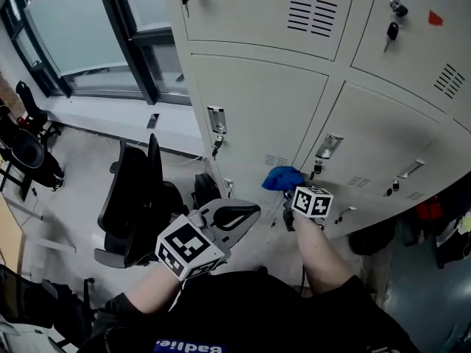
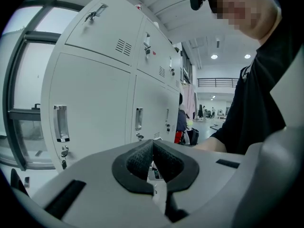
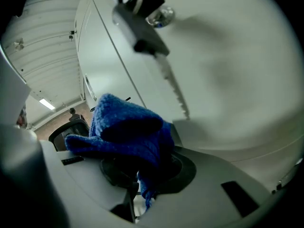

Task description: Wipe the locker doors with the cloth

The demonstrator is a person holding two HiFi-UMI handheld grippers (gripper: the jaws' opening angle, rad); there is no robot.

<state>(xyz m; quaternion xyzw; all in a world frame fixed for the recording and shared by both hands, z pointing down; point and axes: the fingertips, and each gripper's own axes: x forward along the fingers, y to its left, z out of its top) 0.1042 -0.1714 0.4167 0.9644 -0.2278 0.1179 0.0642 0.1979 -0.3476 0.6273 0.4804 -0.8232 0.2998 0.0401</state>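
Wiping apparently barely begun: our right gripper (image 3: 142,177) is clamping the blue cloth (image 1: 282,177) at a lower locker door (image 1: 257,112), centre frame; our left gripper (image 2: 153,161) is idling closed, empty.

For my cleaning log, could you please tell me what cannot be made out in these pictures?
- Head view: whether the cloth touches the locker door; too small.
- Right gripper view: where the fingers pinch the cloth; its folds cover that.
- Right gripper view: the key; blurred.

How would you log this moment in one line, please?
right tool: shut on blue cloth, by locker door, contact unclear | left tool: shut, empty, away from lockers
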